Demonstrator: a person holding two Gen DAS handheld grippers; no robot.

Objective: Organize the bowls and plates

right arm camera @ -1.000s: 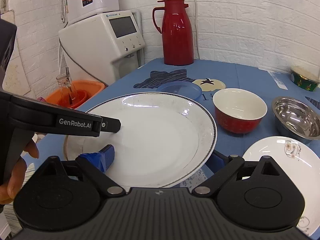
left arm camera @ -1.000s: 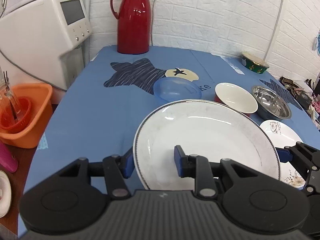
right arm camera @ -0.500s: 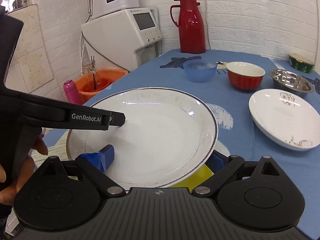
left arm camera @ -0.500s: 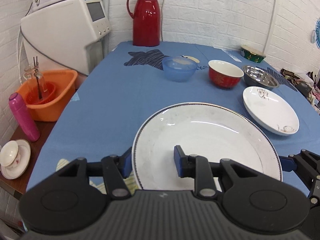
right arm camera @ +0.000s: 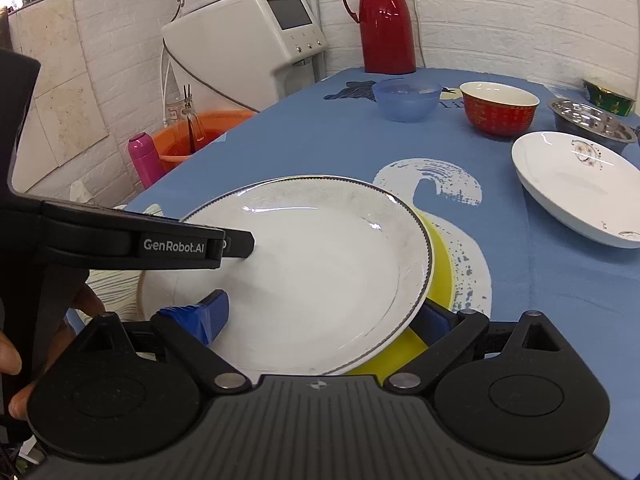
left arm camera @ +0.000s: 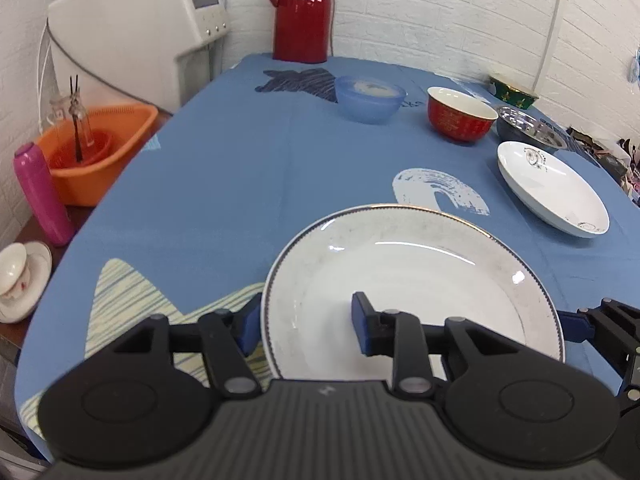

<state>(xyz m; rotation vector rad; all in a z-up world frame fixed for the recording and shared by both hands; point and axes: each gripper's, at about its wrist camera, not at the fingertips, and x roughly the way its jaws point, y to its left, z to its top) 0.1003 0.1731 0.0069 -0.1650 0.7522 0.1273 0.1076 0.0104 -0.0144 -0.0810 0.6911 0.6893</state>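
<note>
A large white plate [left arm camera: 420, 280] with a dark rim is held from both sides. My left gripper [left arm camera: 304, 326] is shut on its left rim, one blue pad inside the plate and one outside. My right gripper [right arm camera: 316, 318] is shut on the near right rim of the white plate [right arm camera: 320, 264], which hangs just over a yellow plate [right arm camera: 440, 276] on the blue tablecloth. Farther back stand a blue bowl [right arm camera: 406, 98], a red bowl [right arm camera: 500, 110], a steel bowl [right arm camera: 592, 120] and a white floral plate [right arm camera: 580, 184].
A red thermos [right arm camera: 386, 20] and a white machine [right arm camera: 248, 32] stand at the far end. A green bowl [left arm camera: 514, 92] sits by the wall. Left of the table are an orange basket [left arm camera: 100, 148], a pink bottle [left arm camera: 38, 192] and a cup on a saucer [left arm camera: 16, 272].
Both grippers have carried the white plate back toward the table's near end and lower. The bowls now lie farther away, and the yellow plate shows under the white one.
</note>
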